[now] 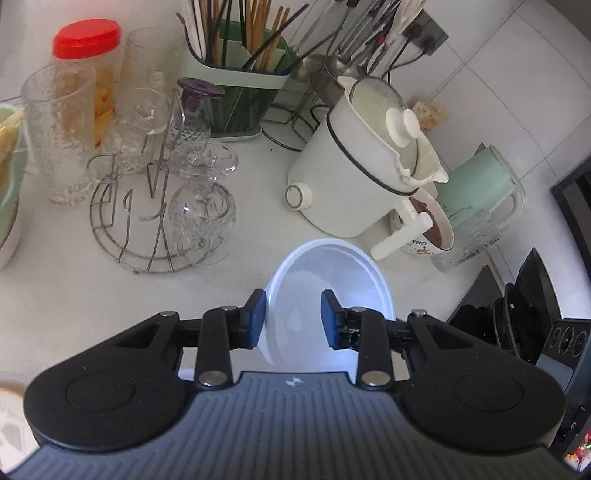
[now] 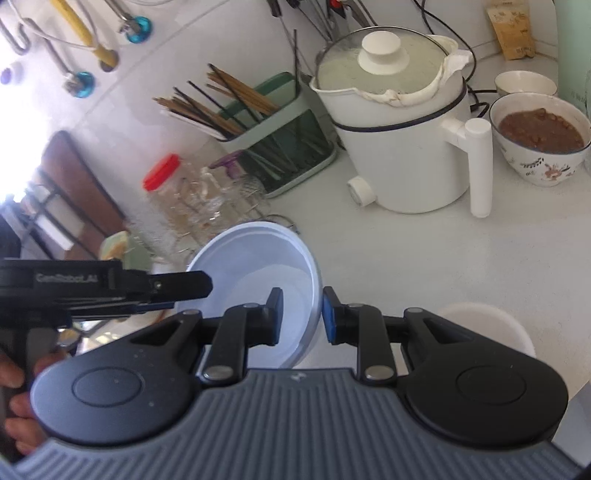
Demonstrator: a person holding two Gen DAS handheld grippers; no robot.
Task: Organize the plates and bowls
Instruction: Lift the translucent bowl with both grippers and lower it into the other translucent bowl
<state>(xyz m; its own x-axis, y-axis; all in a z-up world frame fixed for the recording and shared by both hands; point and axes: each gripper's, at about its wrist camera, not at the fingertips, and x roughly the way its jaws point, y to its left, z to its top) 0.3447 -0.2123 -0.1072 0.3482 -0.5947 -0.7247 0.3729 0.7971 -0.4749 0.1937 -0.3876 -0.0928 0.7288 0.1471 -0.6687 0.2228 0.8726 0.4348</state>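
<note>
I hold bowl [image 1: 328, 295] at lower centre, clear of worktop [image 1: 258, 206]. Left tool [image 1: 293, 319] pinches one rim, right tool [image 2: 301, 315] pinches opposite rim: two-point grip keeps it steady for carrying.

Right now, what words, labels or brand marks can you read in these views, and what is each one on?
"GenRobot_AI", blurred but legible: side of the black left gripper, seen from the right wrist.
Small white logo on the grey ribbed gripper body: a symbol, no letters.
Print on the tan paper packet by the wall: too blurred to read.
</note>
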